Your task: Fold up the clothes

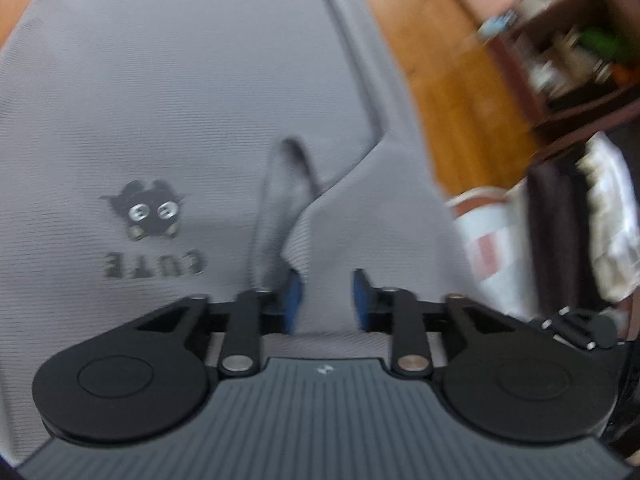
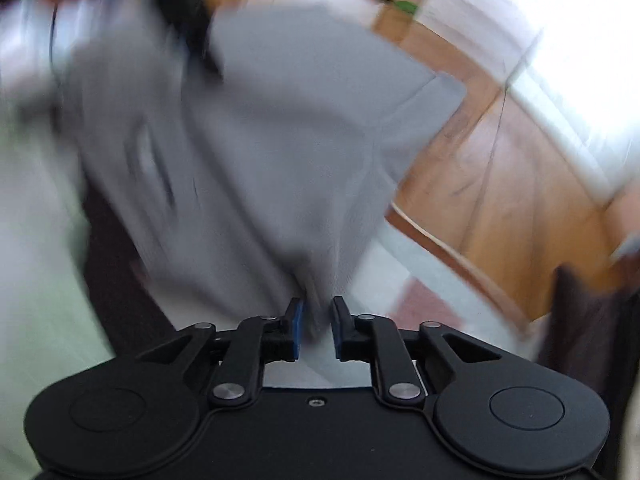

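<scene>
Close above the ribbed grey shirt point(image 1: 180, 100), the left gripper point(image 1: 326, 300) spreads its fingers around a fold; the right gripper point(image 2: 318, 328) pinches bunched fabric.

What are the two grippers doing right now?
Left gripper: open, shirt fabric lying between its jaws.
Right gripper: closed on a bunch of the shirt.

The only garment here is a grey ribbed t-shirt point(image 1: 180, 92) with a little black cartoon critter point(image 1: 146, 210) on the chest and "CUTE" point(image 1: 156, 265) printed just beside it, reading upside down in the left wrist view. It's bunched, not flat, with a dark-edged fold point(image 1: 286, 184) standing up right of the critter. From the right wrist view it point(image 2: 280, 140) is blurry, gathering to a narrow pinch at the bottom.
</scene>
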Demonstrator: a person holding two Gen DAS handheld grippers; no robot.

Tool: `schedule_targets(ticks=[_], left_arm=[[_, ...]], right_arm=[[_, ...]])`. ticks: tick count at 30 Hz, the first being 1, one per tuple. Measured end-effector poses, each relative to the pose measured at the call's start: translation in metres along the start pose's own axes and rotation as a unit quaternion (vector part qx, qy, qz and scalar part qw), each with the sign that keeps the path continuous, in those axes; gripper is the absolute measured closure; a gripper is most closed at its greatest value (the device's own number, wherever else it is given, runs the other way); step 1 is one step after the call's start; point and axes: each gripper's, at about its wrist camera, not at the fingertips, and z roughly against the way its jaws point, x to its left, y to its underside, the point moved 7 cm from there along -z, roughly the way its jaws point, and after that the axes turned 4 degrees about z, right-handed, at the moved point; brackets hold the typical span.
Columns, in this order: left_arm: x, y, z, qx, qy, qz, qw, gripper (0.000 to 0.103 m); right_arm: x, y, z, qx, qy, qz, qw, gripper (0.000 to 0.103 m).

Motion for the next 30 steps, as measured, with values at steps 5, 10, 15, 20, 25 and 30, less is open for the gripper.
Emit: schedule_targets(ticks=[5,10,15,20,25,30], left_arm=[[-0.005,-0.036,-0.019,-0.036,0.016,0.022,0.9990,0.058],[0.003,-0.054,-0.053,-0.029,0.037,0.060,0.9971,0.058],[0.011,-0.052,-0.061,-0.032,0.046,0.056,0.9969,0.060],[-0.003,-0.051,-0.065,-0.048,0.056,-0.002,0.9973,0.063],[-0.001,-0.049,-0.082,-0.023,0.058,-0.001,0.9981,0.084],[-0.001,-0.062,-0.077,-0.023,0.123,0.039,0.9913,0.098]], right_arm=[[-0.024,-0.050,-0.005,-0.054,-0.090,-0.130,0.986,0.054],[-0.017,-0.077,-0.068,0.004,-0.093,-0.088,0.992,0.055],[-0.017,-0.065,-0.093,0.054,-0.100,-0.084,0.990,0.054],[-0.014,-0.050,-0.088,0.038,-0.099,-0.077,0.991,0.050],[-0.014,-0.047,-0.089,0.037,-0.097,-0.049,0.993,0.043],[-0.020,-0.047,-0.092,0.035,-0.108,-0.045,0.992,0.043]])
